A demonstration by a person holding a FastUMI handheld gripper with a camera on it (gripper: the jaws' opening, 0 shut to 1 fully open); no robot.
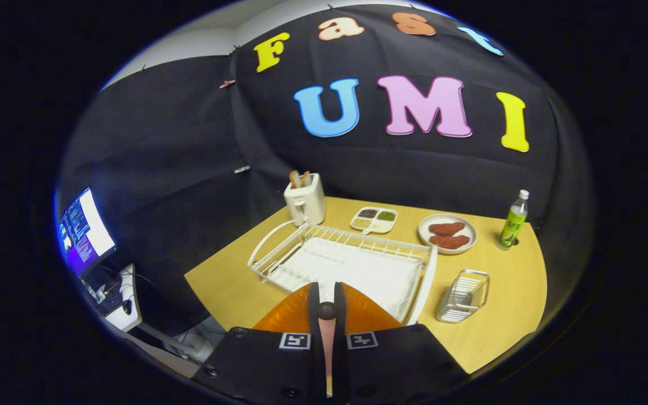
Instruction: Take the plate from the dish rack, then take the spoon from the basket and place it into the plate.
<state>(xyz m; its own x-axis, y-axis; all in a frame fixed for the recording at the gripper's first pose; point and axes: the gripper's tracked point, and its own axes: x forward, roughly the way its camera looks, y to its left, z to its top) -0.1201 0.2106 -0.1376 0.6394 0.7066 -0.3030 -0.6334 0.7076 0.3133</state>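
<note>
My gripper (327,313) is shut on the rim of an orange plate (290,316), which stands on edge between the fingers and spreads to both sides of them. I hold the plate up over the near end of the white wire dish rack (358,247), whose slots beyond the fingers hold nothing. To the right of the rack stands a small wire basket (463,296) on the wooden table (498,326). I cannot make out the spoon inside the basket.
Behind the rack stand a white toaster (305,198), a divided dish of condiments (374,219), a white plate with red food (447,233) and a green bottle (514,220). A monitor (85,230) and desk gear sit off the table's left side.
</note>
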